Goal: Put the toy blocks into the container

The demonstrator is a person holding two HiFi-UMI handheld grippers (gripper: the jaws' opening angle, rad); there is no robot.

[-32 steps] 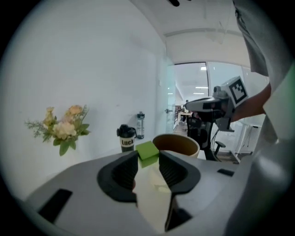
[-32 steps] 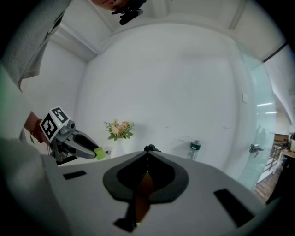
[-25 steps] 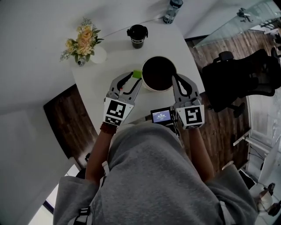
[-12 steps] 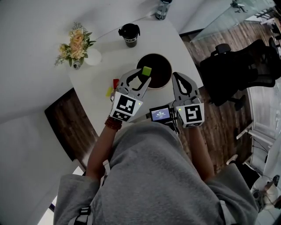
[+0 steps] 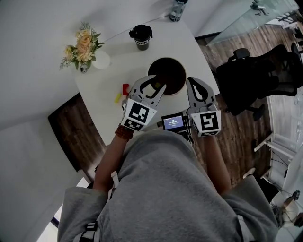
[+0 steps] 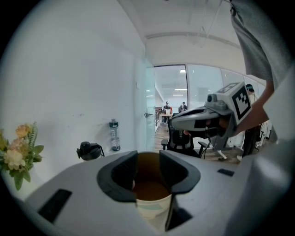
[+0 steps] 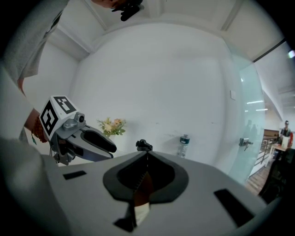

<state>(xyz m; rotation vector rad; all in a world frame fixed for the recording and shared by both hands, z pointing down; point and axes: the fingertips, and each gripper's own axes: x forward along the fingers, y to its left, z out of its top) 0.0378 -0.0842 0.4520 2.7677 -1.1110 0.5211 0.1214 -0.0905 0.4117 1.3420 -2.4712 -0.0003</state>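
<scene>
The round container point(image 5: 179, 89), white outside and dark brown inside, stands on the white table point(image 5: 104, 80). My left gripper point(image 5: 153, 84) hangs over its near left rim. Its jaws are opening and hold nothing. In the left gripper view the fingers point(image 6: 119, 177) frame the container's white wall point(image 6: 152, 206), with a bare gap at the gripper point(image 6: 147, 159). A dim greenish patch shows in the container's dark under the jaws; I cannot tell if it is the green block. A red block point(image 5: 125, 89) and a yellow block point(image 5: 117, 98) lie on the table to the left. My right gripper point(image 5: 192, 81) is shut and empty beside the container's right rim, whose wall point(image 7: 142, 211) shows under the gripper point(image 7: 146, 156).
A vase of flowers point(image 5: 85, 47), a black lidded cup point(image 5: 140, 37) and a bottle point(image 5: 176, 10) stand at the table's far side. A small screen point(image 5: 173, 123) sits between my grippers. A black office chair point(image 5: 255, 78) stands on the wood floor to the right.
The left gripper lifted the green block from beside the container's left rim and carried it over the container. The bright block is gone from the jaws now. The right gripper stayed put.
</scene>
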